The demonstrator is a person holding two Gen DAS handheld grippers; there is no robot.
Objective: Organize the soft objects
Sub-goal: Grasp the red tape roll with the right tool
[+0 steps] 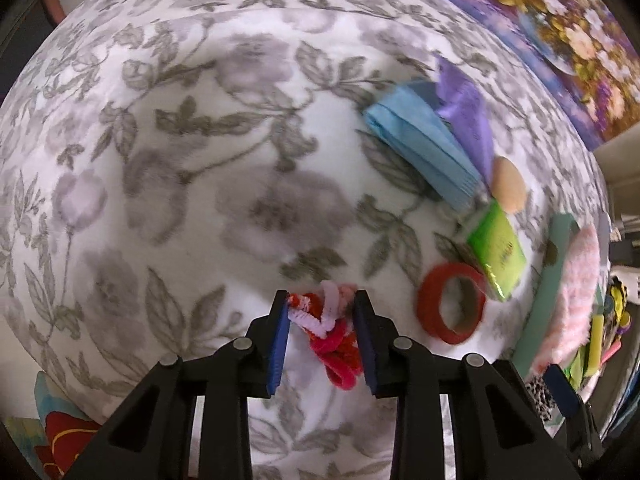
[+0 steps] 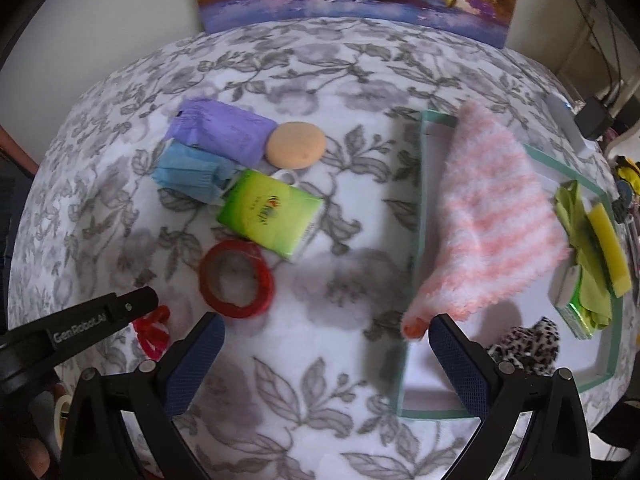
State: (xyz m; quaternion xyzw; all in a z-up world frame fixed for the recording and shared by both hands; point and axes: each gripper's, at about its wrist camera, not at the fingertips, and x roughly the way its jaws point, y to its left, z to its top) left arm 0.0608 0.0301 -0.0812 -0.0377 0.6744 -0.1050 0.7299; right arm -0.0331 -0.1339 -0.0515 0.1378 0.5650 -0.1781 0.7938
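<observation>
Pinched between the left gripper (image 1: 322, 322) pads, a pipe-cleaner bundle (image 1: 332, 332) hangs over bare floral counter (image 1: 160, 160). Right gripper (image 2: 326, 346), spread and empty, hovers near the green-edged tray (image 2: 418, 208) holding the pink sock (image 2: 488, 216).

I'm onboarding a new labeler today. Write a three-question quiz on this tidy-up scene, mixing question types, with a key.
1. True or false: the left gripper holds a bundle of pipe cleaners between its jaws.
2. Multiple choice: what lies across the near left corner of the green-edged tray? A) the red tape roll B) the pink striped sock C) the round beige sponge
3. Fill in: the right gripper has its jaws wide ____, with nothing between them.

Key: 1 true; 2 B; 3 open
</observation>
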